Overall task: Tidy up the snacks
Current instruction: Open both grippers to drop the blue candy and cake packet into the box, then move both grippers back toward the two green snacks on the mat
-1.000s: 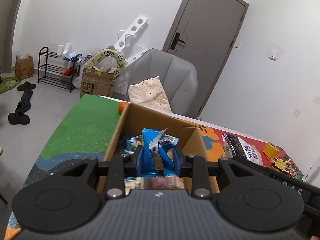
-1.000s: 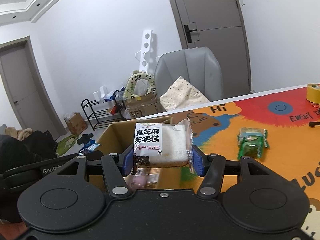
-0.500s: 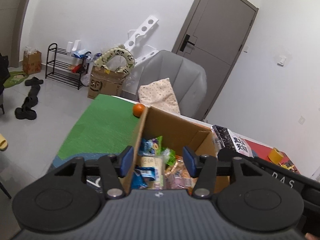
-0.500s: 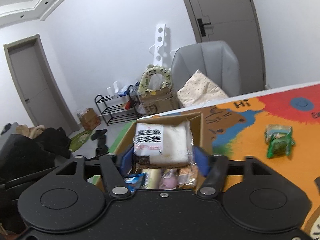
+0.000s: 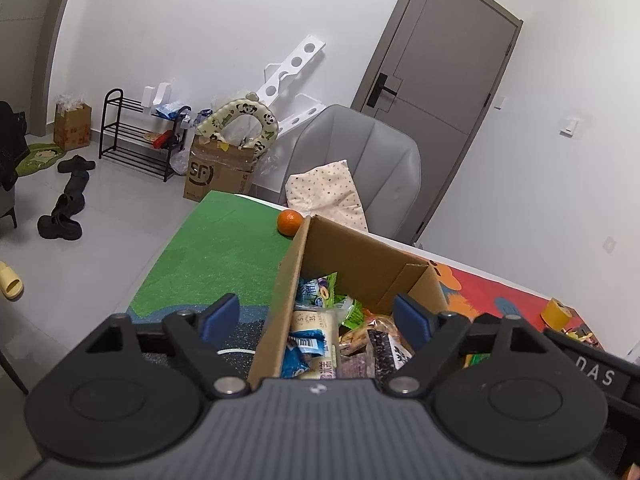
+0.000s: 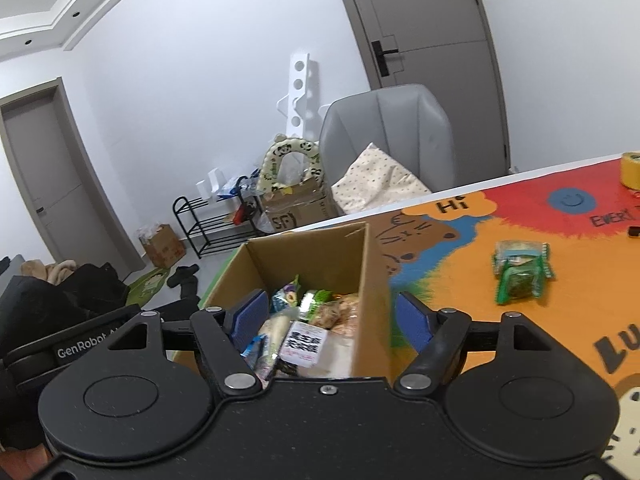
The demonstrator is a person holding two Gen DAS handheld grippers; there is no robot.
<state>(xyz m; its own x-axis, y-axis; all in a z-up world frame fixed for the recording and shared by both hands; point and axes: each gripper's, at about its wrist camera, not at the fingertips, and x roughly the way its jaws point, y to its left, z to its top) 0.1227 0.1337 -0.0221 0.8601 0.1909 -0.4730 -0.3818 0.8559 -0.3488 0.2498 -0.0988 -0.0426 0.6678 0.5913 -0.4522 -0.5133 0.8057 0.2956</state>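
both the left gripper [image 5: 318, 316] and right gripper [image 6: 334, 314] hang with fingers spread and holding nothing, low in frame over the brown cardboard box [image 6: 374, 280] of packaged snacks [image 6: 308, 328].

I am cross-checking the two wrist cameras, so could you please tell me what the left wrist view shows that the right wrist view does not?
Only the left wrist view shows the orange on the green mat beside the box, and the open left gripper.

Only the right wrist view shows the green snack packets lying on the colourful mat, and the open right gripper.

Both show the cardboard box filled with snacks, the grey chair and the yellow tape roll.
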